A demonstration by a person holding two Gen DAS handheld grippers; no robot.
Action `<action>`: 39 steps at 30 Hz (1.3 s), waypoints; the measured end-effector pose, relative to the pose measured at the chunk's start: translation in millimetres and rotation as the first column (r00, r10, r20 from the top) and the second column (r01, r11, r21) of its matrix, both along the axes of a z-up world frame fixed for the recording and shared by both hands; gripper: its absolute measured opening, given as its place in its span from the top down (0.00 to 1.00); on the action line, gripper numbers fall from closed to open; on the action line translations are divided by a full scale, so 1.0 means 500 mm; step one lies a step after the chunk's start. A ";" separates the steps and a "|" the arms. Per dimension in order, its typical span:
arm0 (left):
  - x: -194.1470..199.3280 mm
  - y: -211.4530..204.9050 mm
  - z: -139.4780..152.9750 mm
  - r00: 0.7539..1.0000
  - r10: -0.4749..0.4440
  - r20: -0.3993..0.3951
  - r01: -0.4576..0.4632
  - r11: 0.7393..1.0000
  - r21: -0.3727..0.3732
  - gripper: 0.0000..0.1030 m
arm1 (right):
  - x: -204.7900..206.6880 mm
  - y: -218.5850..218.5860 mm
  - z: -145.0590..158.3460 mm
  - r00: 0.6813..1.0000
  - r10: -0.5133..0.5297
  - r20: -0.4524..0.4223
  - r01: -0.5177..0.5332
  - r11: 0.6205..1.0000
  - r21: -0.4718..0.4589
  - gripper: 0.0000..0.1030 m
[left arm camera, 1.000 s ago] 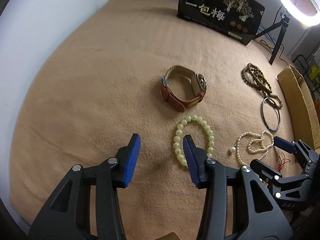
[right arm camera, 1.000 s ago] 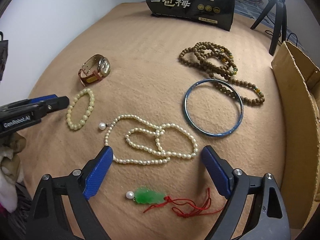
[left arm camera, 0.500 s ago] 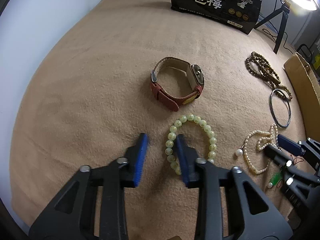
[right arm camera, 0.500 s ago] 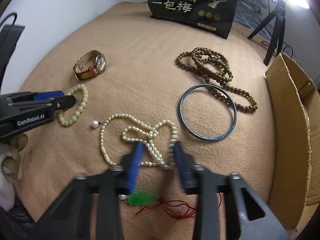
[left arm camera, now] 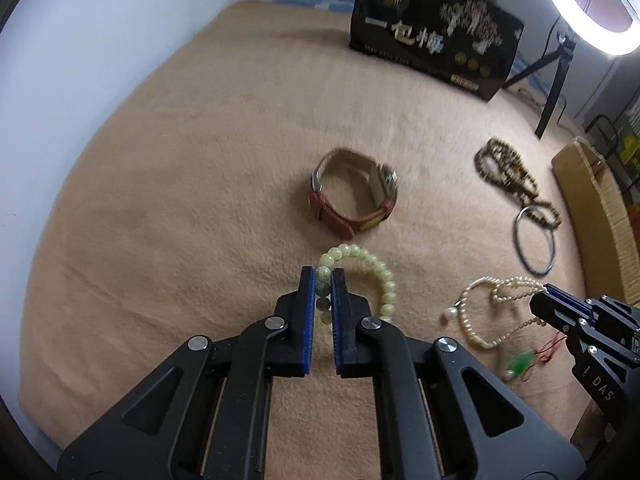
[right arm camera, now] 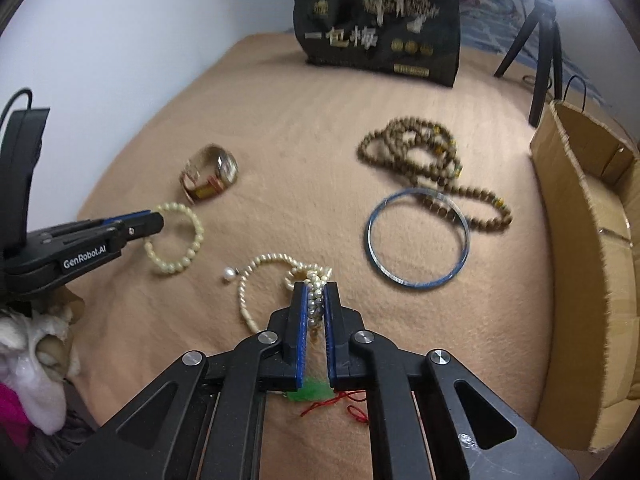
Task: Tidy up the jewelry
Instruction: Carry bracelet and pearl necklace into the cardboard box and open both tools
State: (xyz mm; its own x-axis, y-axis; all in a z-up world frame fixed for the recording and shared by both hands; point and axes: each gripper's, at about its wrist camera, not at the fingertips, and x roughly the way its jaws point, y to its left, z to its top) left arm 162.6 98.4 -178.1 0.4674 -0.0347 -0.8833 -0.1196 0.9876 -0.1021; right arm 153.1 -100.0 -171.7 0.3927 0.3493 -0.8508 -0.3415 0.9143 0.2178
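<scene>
My left tongs (left arm camera: 323, 280) have just closed on the pale green bead bracelet (left arm camera: 362, 276) lying below the watch (left arm camera: 354, 200). My right tongs (right arm camera: 316, 300) have just closed on the pearl necklace (right arm camera: 280, 276) on the tan blanket (right arm camera: 280, 128).

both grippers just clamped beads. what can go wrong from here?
1. The right gripper has just closed on a bunched part of the pearl necklace; the rest trails loose on the blanket and could snag or drag the green pendant beside it.
2. The left gripper has just closed on only a few round beads of the pale bead bracelet; they may roll out of the pads.
3. Both hands work close together, so the dangling strands could tangle.
</scene>
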 end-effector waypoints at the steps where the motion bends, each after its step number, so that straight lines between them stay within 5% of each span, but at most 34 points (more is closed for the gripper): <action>1: -0.003 0.001 0.009 1.000 0.001 0.012 -0.001 1.000 -0.006 0.95 | 0.000 -0.003 0.008 1.000 -0.004 0.007 0.004 1.000 0.009 0.94; 23: -0.040 -0.129 0.192 0.972 -0.092 0.217 0.121 0.985 -0.124 0.95 | -0.048 -0.154 0.197 0.968 -0.154 0.200 0.125 0.981 0.151 0.94; 39: -0.054 -0.317 0.241 0.931 -0.253 0.263 0.299 0.942 -0.150 0.95 | -0.030 -0.344 0.255 0.904 -0.343 0.256 0.306 0.936 0.172 0.94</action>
State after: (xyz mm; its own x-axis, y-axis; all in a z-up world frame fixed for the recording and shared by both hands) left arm 135.7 -59.8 -57.7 0.6104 -0.3443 -0.7134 0.2052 0.9386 -0.2774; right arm 137.9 -271.9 -44.1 0.7159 0.2584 -0.6486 -0.0939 0.9562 0.2773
